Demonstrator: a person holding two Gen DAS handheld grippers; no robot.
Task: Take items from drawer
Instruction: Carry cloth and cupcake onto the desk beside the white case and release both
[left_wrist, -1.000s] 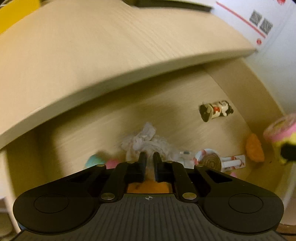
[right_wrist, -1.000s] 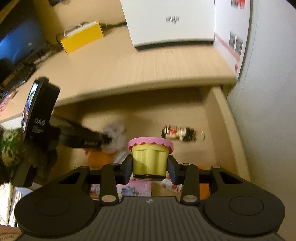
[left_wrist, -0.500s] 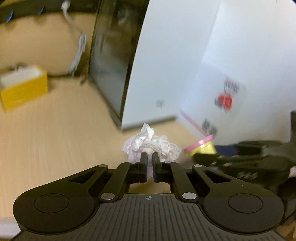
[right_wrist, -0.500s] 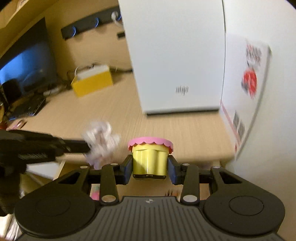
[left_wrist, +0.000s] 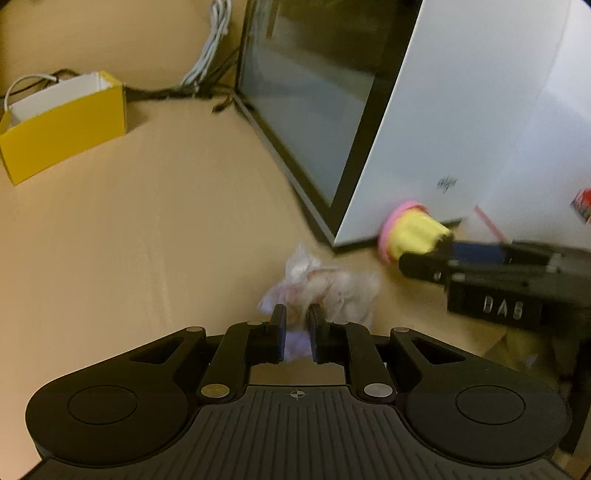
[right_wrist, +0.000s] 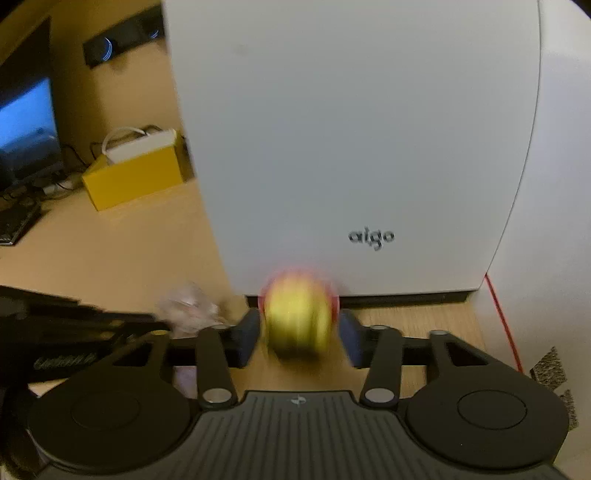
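Left gripper (left_wrist: 295, 332) clamped on crumpled tissue (left_wrist: 325, 288), frame centre — right gripper (right_wrist: 299, 338) fingers apart, blurred yellow cup (right_wrist: 297, 321) between, contact unclear

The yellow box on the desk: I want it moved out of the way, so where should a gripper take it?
Grip the yellow box by one thin side wall, coming from above: its top is open, and the body looks too wide to span. Avoid the white cord at its rim.

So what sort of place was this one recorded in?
Probably a home or office computer desk: a white aigo PC case with a dark glass side, a lit monitor and a bundle of cables on a wooden desktop.
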